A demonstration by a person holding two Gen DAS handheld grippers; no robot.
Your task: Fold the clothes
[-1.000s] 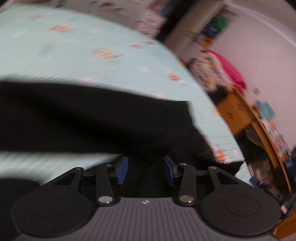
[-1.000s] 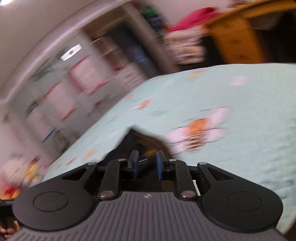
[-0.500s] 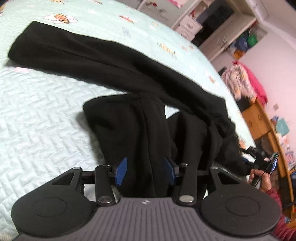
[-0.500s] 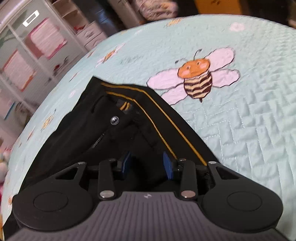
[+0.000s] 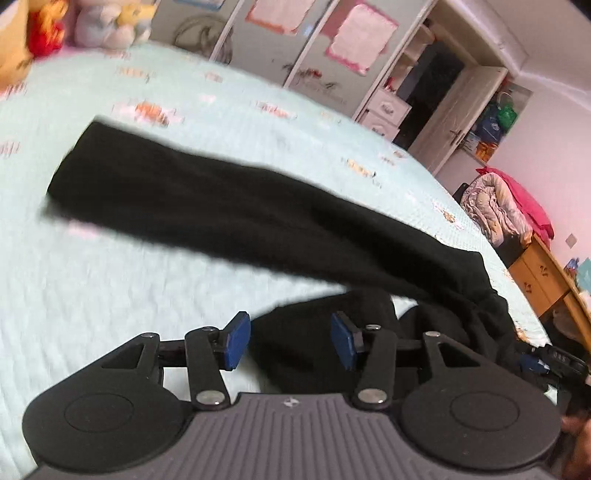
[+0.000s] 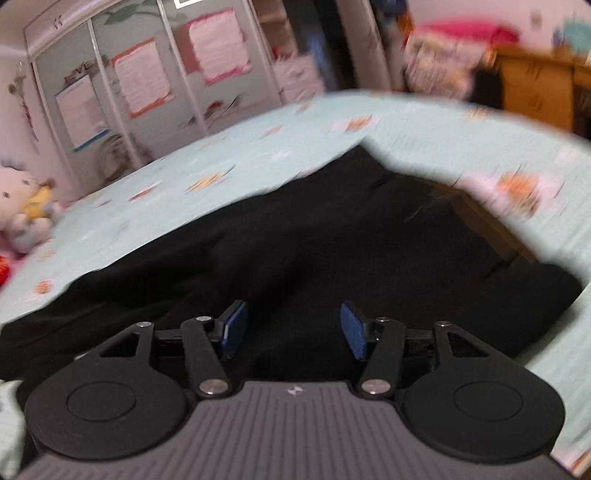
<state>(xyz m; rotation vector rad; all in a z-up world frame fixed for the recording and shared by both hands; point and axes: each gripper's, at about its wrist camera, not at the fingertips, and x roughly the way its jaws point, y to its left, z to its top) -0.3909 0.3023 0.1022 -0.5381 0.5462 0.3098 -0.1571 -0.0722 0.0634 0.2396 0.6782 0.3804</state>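
Observation:
A pair of black trousers (image 5: pixel 229 206) lies on a pale mint quilted bedspread (image 5: pixel 92 280). One leg stretches from upper left to right; the other leg's folded end sits just ahead of my left gripper (image 5: pixel 290 341). That gripper is open, its blue pads wide apart above the cloth, holding nothing. In the right wrist view the waist end of the trousers (image 6: pixel 332 243) fills the middle. My right gripper (image 6: pixel 293 330) hovers over it, open, with nothing between its fingers. Both views are motion-blurred.
Stuffed toys (image 5: pixel 107 22) sit at the bed's far corner. Wardrobe doors with pink papers (image 6: pixel 147 77) stand beyond the bed. A wooden desk (image 5: pixel 546 277) and a heap of clothes (image 5: pixel 498 206) lie off the bed's right side. The other gripper and a hand (image 5: pixel 570 424) show at lower right.
Both grippers have opened wider and tilted up toward the room. The right gripper let go of the waistband it gripped a second ago and pulled back.

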